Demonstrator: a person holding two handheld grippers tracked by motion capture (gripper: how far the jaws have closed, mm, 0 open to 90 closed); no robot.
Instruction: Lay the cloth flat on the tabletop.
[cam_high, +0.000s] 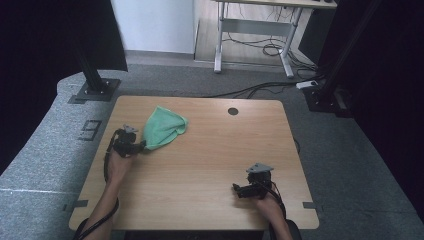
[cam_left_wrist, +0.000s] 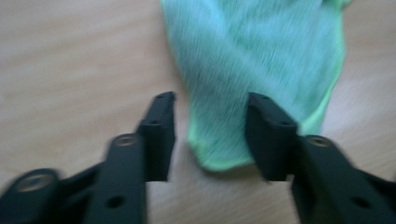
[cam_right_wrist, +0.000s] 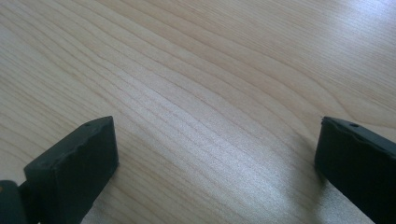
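- One wooden counter (cam_high: 200, 165) fills the middle of the high view, with one round dark cable hole (cam_high: 233, 111) near its far edge.
- One green cloth (cam_high: 164, 127) lies bunched on the far left part of the counter, narrowing to a point at its near-left end.
- Two hand-held grippers are at work, one in each of the person's hands.
- The left hand-held gripper (cam_high: 141, 146) sits at the near tip of the cloth. In the left gripper view its two black jaws stand apart on either side of the cloth's (cam_left_wrist: 252, 65) narrow end, the right jaw overlapping the fabric edge; they are not closed on it, and the picture is blurred.
- The right hand-held gripper (cam_high: 236, 189) rests low at the near right part of the counter, well apart from the cloth. In the right gripper view its two jaws are spread wide over bare wood grain (cam_right_wrist: 210, 107), with nothing between them.
- One grey three-cornered plate shows on top of each gripper.
- Beyond the counter, on the grey floor, stands one white-legged desk frame (cam_high: 255, 35) with loose cables under it.
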